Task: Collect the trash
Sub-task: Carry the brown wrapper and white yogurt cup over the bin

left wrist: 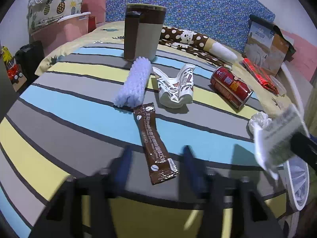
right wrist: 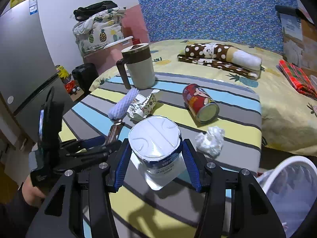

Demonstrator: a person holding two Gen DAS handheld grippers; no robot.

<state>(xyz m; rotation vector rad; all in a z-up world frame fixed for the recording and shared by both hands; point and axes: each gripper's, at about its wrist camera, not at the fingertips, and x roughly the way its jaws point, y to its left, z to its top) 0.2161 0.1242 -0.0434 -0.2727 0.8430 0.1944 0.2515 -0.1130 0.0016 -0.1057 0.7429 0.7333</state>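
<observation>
My right gripper (right wrist: 156, 154) is shut on a white yogurt cup (right wrist: 155, 136) and holds it above the striped board (right wrist: 233, 123); the cup also shows blurred at the right of the left wrist view (left wrist: 277, 138). My left gripper (left wrist: 156, 158) is open, low over a brown coffee sachet (left wrist: 153, 140) that lies between its fingers. On the board also lie a purple foam net (left wrist: 132, 84), a crushed paper cup (left wrist: 175, 87), a red can (left wrist: 230, 85) and a crumpled tissue (left wrist: 257, 122). A white mesh bin (right wrist: 293, 182) stands at the lower right.
A tall brown and beige mug (left wrist: 141, 31) stands at the board's far edge. The board rests on a yellow bed with a dotted pillow (left wrist: 196, 39), a red packet (left wrist: 261, 75) and a box (left wrist: 265, 45). A grey fridge (right wrist: 21, 59) stands to the left.
</observation>
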